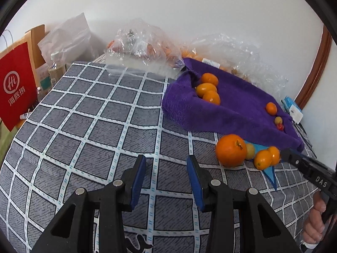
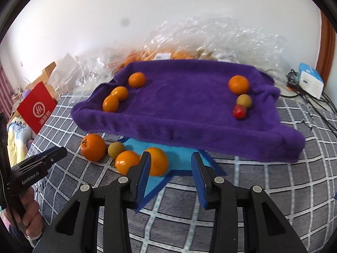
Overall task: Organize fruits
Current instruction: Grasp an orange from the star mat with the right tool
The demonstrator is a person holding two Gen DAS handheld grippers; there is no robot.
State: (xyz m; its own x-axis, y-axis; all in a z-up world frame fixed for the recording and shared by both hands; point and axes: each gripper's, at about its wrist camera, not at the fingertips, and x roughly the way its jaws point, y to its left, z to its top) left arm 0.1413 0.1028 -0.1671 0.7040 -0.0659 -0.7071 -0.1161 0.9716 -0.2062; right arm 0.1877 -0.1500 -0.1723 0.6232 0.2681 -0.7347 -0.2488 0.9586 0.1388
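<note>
Orange, glossy fruits (image 2: 137, 161) sit just off the right gripper's (image 2: 171, 169) left finger; both it and the left gripper (image 1: 166, 174) gape, holding nothing.

We see a home bedroom: a bed with a checked sheet (image 1: 94, 109), shopping bag (image 1: 16, 84), tissue box (image 2: 310, 82).

3 fruits (image 2: 118, 96) left on towel (image 2: 179, 109), 3 right (image 2: 241, 97), 4 in front (image 2: 118, 154)
</note>
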